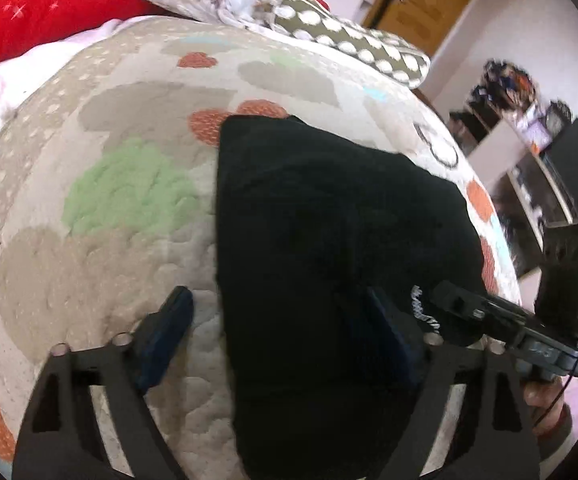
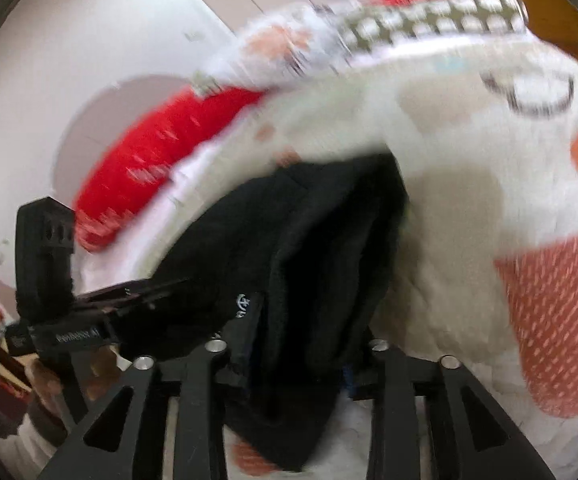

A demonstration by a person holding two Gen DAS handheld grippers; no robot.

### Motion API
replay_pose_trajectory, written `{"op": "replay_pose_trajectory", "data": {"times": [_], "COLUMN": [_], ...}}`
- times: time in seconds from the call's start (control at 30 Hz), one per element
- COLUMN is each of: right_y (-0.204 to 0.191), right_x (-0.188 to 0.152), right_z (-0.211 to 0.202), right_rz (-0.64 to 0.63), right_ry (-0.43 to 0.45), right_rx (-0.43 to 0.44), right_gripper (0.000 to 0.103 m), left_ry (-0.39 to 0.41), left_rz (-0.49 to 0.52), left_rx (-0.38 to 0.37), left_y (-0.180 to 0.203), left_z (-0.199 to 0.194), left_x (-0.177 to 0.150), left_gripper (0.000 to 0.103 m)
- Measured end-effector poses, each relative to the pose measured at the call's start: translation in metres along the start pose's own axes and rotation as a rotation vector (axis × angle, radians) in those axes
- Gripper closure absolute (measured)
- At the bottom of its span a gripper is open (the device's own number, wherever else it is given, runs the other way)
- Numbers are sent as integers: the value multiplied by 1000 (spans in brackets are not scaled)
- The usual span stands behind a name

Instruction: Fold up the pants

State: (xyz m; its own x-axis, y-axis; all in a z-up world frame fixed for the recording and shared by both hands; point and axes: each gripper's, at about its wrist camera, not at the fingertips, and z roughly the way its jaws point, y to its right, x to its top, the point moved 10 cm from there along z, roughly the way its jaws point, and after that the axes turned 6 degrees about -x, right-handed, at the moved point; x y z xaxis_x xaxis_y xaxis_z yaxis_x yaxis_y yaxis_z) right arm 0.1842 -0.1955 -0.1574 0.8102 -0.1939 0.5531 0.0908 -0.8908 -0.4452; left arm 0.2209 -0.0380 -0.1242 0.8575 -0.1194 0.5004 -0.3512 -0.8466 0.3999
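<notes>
Spreading wide, the left gripper [image 1: 277,320] hangs over the near edge of the black pants [image 1: 329,240]. Its 2 blue-padded fingers [image 1: 165,332] stand far apart: the left one rests over bare quilt, the right one sits on or just above the dark cloth, and nothing is pinched between them. The view looks steeply down the fingers onto the bed, so the tool is tilted forward and down.

The pants lie as a folded dark slab on the quilted bedspread [image 1: 109,184], which carries green, grey and orange hearts. A small white printed mark [image 1: 423,308] shows near their right edge.

The right gripper [image 2: 301,360] has its linkage drawn close together, and a thick bunch of the pants [image 2: 309,248] runs straight between the fingers. The pads themselves are buried in the cloth, with only a sliver of blue visible, so it reads as clamped on the fabric. From the left wrist view, this tool [image 1: 489,316] reaches in from the right at the pants' edge, with the person's hand [image 1: 545,400] on the grip below. The right wrist view is blurred.

A red cushion [image 1: 41,12] and a dotted pillow [image 1: 353,40] lie at the far end of the bed.
</notes>
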Motion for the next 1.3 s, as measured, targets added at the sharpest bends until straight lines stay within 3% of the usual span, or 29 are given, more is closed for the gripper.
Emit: {"op": "replay_pose_trajectory", "data": {"times": [0.1, 0.23, 0.37, 0.53, 0.6, 0.77, 0.97, 1.07, 1.13, 1.3], "right_y": [5, 1, -23, -35, -30, -8, -15, -27, -35, -46], "right_x": [5, 20, 30, 32, 32, 18, 20, 22, 23, 25], "right_z": [-24, -56, -62, -35, -23, 6, -17, -39, -48, -60], "right_rz": [6, -47, -123, -191, -199, -186, -164, -158, -164, -173], "right_ry": [33, 97, 122, 114, 107, 50, 91, 169, 206, 259], "right_rx": [-38, -91, -113, -187, -228, -277, -262, -262, -276, -328], "right_gripper": [52, 52, 52, 52, 52, 52, 52, 42, 25, 21], "left_ry": [24, 101, 139, 139, 134, 152, 195, 227, 249, 299], "left_rz": [42, 142, 166, 162, 150, 99, 119, 119, 121, 126], "left_rx": [47, 178, 205, 244, 276, 247, 270, 278, 279, 303], "left_y": [4, 14, 19, 16, 6, 1, 8, 10, 14, 18], "left_z": [-15, -35, -39, -30, -19, -10, -25, -35, -43, -63], "left_x": [5, 21, 30, 24, 21, 16, 21, 24, 24, 25], "left_gripper": [14, 14, 14, 14, 14, 10, 10, 10, 10, 10]}}
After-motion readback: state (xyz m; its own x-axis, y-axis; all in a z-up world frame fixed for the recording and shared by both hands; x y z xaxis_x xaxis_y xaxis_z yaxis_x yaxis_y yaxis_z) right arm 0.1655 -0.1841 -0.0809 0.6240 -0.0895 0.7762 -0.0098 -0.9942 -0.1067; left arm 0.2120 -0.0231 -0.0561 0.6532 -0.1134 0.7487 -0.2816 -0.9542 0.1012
